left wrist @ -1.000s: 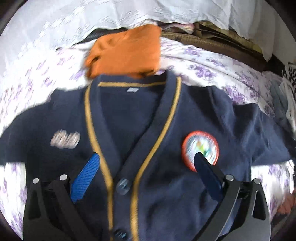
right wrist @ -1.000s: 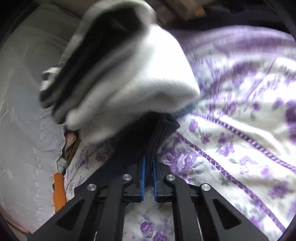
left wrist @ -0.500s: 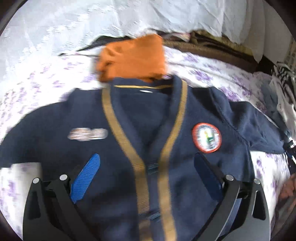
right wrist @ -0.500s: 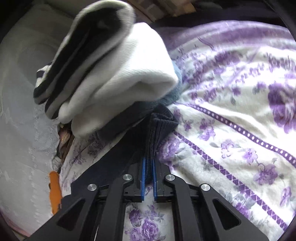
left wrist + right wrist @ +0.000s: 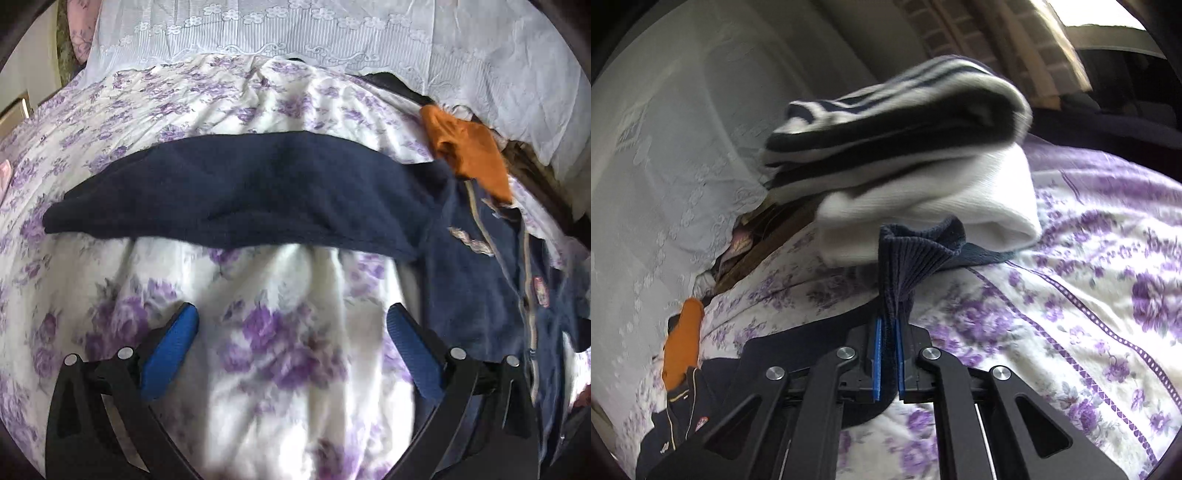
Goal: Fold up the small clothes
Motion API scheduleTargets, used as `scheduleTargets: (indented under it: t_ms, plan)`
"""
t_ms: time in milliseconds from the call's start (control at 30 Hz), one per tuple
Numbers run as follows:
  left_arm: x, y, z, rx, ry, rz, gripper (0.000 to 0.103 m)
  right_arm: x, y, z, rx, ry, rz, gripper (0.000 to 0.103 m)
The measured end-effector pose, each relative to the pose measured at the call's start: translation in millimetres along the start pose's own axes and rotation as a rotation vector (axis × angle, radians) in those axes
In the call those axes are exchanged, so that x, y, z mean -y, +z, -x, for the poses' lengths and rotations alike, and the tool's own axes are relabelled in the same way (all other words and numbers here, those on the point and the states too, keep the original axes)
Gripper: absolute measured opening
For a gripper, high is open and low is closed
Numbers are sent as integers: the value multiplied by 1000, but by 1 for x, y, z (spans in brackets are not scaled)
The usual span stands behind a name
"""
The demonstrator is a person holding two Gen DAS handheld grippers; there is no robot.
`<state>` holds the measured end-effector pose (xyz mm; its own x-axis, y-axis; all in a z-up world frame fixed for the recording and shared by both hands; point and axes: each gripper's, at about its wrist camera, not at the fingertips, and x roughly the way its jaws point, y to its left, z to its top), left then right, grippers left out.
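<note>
Left tool [image 5: 291,347] swung off cardigan [image 5: 476,280], open | right tool [image 5: 887,360] clamps cuff [image 5: 912,254] | cardigans: 1

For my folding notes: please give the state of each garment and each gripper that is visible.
navy cardigan: spread flat, unfolded
its left sleeve: stretched out on the bedsheet
sleeve cuff: pinched, lifted
orange garment: folded
striped white garment: folded
left gripper: open, empty
right gripper: shut on the cuff
</note>
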<state>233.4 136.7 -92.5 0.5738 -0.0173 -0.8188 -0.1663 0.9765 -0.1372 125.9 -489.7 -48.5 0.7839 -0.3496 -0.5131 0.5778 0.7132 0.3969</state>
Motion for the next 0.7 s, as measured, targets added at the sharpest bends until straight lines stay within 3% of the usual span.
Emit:
scheduleTargets:
  t_ms: [167,333,700]
  plan:
    - [34,-2,-5,20,143,-151,99,-33,8,4,-14,8,48,7]
    - [27,4,-9,4,118,-122,99,-70,8,13,-14,26,129,7]
    - [30,-4,-6,9,138,-132,99,-143,-5,22,-33,93,238,7]
